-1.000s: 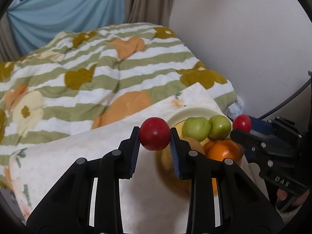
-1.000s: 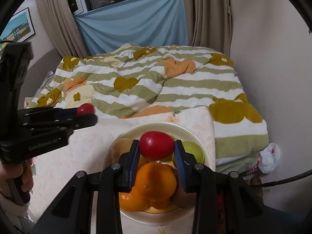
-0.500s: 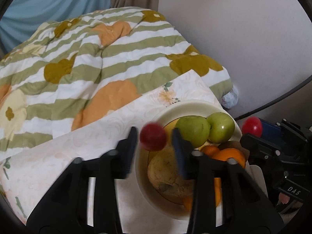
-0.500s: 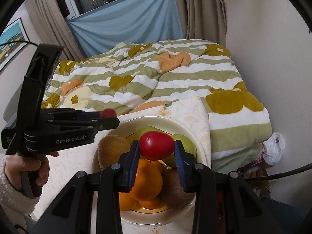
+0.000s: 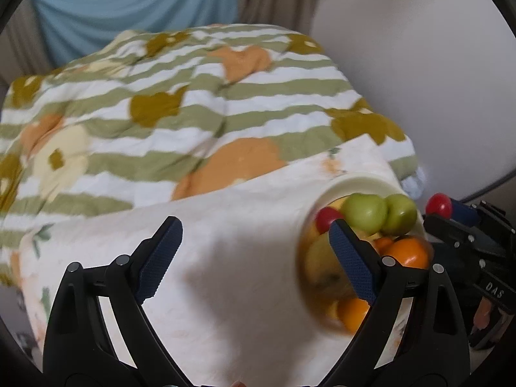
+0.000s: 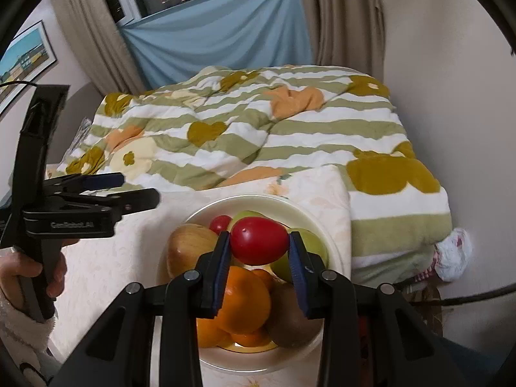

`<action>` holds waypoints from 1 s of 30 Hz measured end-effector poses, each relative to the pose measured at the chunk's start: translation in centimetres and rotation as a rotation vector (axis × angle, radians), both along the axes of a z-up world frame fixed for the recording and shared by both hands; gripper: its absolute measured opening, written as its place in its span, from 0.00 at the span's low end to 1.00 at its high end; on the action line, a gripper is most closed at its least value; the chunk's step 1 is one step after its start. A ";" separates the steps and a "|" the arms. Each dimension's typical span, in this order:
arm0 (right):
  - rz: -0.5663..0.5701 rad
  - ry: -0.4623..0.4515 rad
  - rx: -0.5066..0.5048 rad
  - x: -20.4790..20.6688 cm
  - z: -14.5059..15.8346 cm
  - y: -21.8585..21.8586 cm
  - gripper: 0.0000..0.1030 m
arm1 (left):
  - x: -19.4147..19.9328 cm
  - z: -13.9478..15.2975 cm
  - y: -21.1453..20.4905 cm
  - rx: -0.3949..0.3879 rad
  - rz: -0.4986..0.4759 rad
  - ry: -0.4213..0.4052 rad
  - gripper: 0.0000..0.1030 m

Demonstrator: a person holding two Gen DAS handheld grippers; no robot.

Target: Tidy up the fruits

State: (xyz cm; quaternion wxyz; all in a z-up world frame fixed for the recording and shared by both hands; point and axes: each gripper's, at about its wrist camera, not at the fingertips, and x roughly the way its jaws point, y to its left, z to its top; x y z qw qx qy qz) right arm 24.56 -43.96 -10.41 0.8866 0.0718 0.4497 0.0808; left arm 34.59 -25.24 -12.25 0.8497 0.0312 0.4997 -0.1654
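A cream bowl (image 6: 245, 201) on the pale floral cloth holds oranges (image 6: 245, 300), green apples (image 5: 366, 213), a yellow-brown fruit (image 6: 190, 248) and a kiwi (image 6: 290, 316). A small red fruit (image 5: 327, 219) lies loose at the bowl's left rim, beside the apples. My left gripper (image 5: 254, 225) is left of the bowl over bare cloth. Its jaws are opening wide with nothing between them. My right gripper (image 6: 259, 245) hangs over the bowl, shut on a larger red fruit (image 6: 258, 235). The left wrist view shows the right gripper (image 5: 451, 216) beyond the bowl.
Behind the table a striped green and orange quilt (image 6: 258, 129) covers a bed. A white wall runs along the right. On the floor at the right lie a plastic bag (image 6: 451, 254) and a black cable (image 6: 477, 296). A hand and fluffy sleeve (image 6: 19, 306) hold the left gripper.
The left gripper opened and let go of the small red fruit, which now lies in the bowl, then swung left away from the bowl. The right gripper kept its grip and barely moved.
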 end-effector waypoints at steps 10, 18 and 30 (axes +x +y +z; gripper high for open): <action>0.071 0.028 0.008 1.1 -2.1 1.2 0.32 | -3.9 -0.2 5.5 0.013 0.163 0.018 0.97; 0.065 0.013 0.008 1.0 -2.5 1.3 0.40 | -6.6 -1.4 7.0 0.002 0.231 0.049 0.97; -0.008 -0.086 -0.016 -1.3 -0.2 1.9 0.99 | -10.0 0.1 8.5 -0.010 0.223 0.024 0.97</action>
